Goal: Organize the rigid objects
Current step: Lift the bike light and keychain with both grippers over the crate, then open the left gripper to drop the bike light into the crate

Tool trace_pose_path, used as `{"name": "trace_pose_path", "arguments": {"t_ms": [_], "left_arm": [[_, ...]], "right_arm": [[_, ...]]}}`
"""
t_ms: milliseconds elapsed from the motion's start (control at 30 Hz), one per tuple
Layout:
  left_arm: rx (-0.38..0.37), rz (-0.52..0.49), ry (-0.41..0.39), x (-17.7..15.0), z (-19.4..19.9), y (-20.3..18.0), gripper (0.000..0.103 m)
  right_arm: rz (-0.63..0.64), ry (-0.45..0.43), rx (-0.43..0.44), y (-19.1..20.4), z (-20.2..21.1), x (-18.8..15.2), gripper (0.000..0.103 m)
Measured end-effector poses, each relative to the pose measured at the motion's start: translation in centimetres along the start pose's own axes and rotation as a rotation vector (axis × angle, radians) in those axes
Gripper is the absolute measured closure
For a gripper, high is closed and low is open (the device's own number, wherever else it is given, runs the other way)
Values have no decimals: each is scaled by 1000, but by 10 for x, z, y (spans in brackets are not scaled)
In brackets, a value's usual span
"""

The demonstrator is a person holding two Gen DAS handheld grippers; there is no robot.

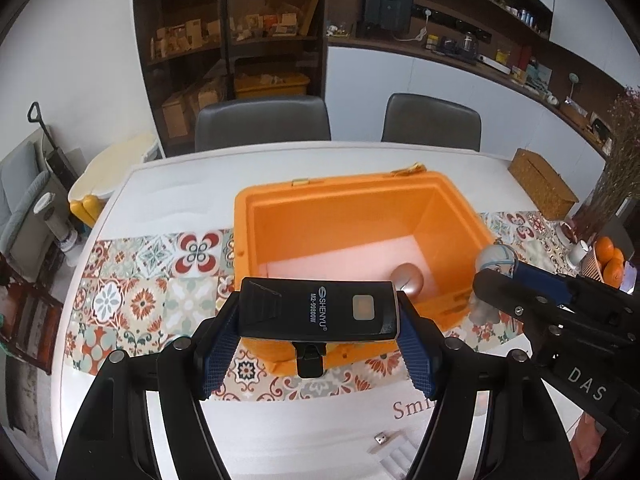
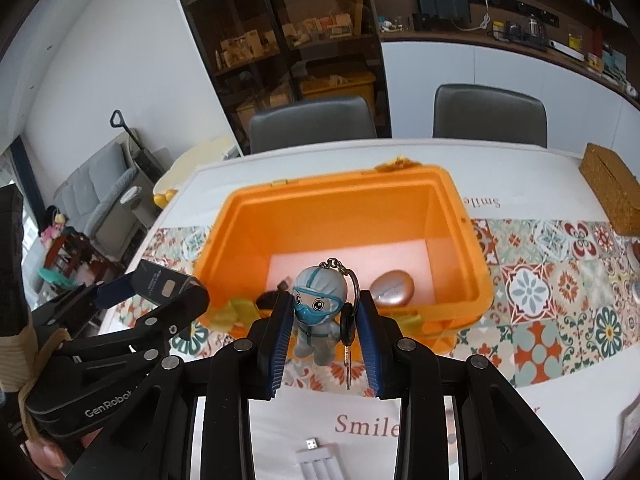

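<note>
An open orange box (image 1: 248,216) (image 2: 452,196) stands on the table, with a metallic egg-shaped object (image 1: 408,278) (image 2: 394,286) inside. My left gripper (image 1: 318,330) is shut on a black SHENYU power bank (image 1: 320,308), held over the box's near rim; it also shows at the left of the right wrist view (image 2: 160,284). My right gripper (image 2: 324,336) is shut on a masked-figure keychain (image 2: 318,312) with a key (image 2: 348,354) hanging, just before the box's near wall. That figure shows at the right of the left wrist view (image 1: 494,264).
A white strip with a small USB dongle (image 2: 314,444) (image 1: 382,438) lies on the near table. A woven box (image 1: 542,188) (image 2: 612,188) and oranges (image 1: 610,258) stand at the right. Two grey chairs (image 1: 262,124) (image 1: 432,122) stand behind the table.
</note>
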State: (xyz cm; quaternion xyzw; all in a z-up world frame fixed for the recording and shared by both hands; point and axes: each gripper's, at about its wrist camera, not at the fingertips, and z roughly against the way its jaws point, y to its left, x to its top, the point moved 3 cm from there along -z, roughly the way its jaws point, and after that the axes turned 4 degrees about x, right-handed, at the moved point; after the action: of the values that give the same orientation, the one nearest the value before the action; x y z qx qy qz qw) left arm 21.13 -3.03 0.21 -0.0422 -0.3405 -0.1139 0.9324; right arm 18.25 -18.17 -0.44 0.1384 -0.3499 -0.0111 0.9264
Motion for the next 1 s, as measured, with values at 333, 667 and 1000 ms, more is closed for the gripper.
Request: {"name": "trace_pose_path", "arguments": {"t_ms": [333,667,1000], "left_arm": [[9,-17,-29,34,3,-2,31],[-10,-19,5,65,-19,-2,31],[-11,-18,107,77,-64,-4,31]], "right_arm": [[5,18,-29,-3,-5,31,70],[23,38,-38,-8,-23,63,70],[-1,149,-62,-25,-70,75,70]]}}
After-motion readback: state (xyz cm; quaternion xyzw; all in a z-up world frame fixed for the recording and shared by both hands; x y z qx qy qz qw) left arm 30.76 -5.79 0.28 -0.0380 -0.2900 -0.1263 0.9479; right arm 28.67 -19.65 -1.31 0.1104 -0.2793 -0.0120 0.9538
